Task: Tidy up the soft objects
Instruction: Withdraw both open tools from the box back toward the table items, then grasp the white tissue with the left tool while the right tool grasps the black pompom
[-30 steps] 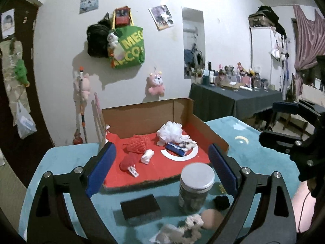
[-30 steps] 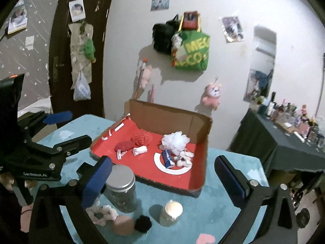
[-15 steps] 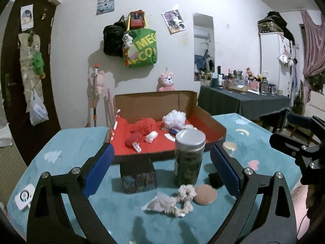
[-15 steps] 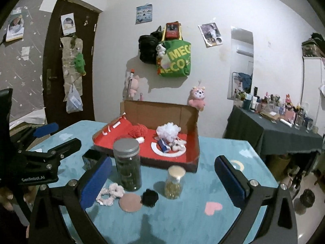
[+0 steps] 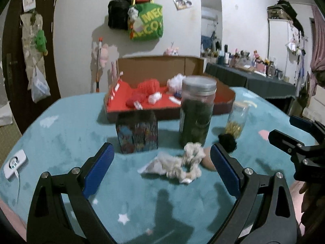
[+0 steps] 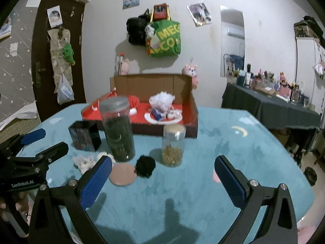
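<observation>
A cream scrunchie (image 5: pixel 190 163) with a white crumpled piece lies on the teal table, just ahead of my open, empty left gripper (image 5: pixel 162 162); it also shows in the right wrist view (image 6: pixel 85 161). A tan round pad (image 6: pixel 122 175) and a black pompom (image 6: pixel 145 165) lie beside it, ahead and left of my open, empty right gripper (image 6: pixel 162 171). A cardboard box (image 6: pixel 182 93) with a red floor stands behind; it holds red knit pieces (image 5: pixel 149 86), a white puff (image 6: pixel 162 99) and small items.
A tall jar with a grey lid (image 6: pixel 117 128), a small jar with a cork lid (image 6: pixel 173 144) and a dark patterned tin (image 5: pixel 137 133) stand between the soft items and the box. A white charger (image 5: pixel 14 162) lies at the table's left edge.
Both grippers have dropped lower and drawn nearer the table, so the jars and soft items now look larger and closer. Nothing has been taken hold of.
</observation>
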{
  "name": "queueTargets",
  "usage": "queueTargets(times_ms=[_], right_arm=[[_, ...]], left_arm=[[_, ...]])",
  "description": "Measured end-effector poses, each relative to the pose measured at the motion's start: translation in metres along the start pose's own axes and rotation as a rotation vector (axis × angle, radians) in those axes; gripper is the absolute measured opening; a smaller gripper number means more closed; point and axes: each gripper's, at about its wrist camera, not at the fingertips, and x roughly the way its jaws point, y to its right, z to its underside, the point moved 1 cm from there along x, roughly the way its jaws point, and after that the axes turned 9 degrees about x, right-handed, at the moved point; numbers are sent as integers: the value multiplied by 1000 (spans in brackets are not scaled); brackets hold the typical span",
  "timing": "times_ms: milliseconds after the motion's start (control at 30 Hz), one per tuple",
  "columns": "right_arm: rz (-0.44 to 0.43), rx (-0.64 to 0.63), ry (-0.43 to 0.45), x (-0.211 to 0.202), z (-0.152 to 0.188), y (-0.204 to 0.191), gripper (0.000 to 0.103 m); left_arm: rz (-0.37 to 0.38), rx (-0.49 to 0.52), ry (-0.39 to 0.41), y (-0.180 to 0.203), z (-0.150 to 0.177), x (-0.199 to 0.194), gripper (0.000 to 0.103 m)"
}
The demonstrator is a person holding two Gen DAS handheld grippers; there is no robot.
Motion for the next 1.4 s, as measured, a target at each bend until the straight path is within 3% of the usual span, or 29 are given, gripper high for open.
queueTargets(times_ms=[433, 933, 1000, 1067, 1133, 1200, 1233, 1267, 1300, 1400], right_arm=[[-12, 17, -109, 36, 21, 0, 103], [-28, 24, -221, 86, 12, -5, 103], [-27, 24, -245, 94, 10, -4, 99], [-44, 32, -275, 101, 9, -5, 89], [-62, 38, -295, 106, 10, -5, 84], [-81, 35, -319, 109, 11, -7, 66], [-90, 35, -329, 111, 13, -7, 58], [-102, 39, -336, 111, 14, -6, 41], [-121, 50, -340, 111, 14, -5, 31], [-145, 57, -330, 108, 14, -4, 29]], left_arm=[[0, -9, -103, -12, 12, 30, 97], [37, 15, -223, -26, 8, 73, 96], [49, 21, -232, -25, 8, 78, 85], [76, 21, -242, -25, 8, 82, 78], [115, 15, -246, -25, 8, 85, 61], [177, 5, -252, -24, 8, 88, 35], [209, -5, -255, -24, 9, 89, 33], [238, -16, -258, -24, 9, 90, 32], [249, -23, -257, -23, 9, 90, 28], [245, -11, -245, -20, 8, 88, 21]])
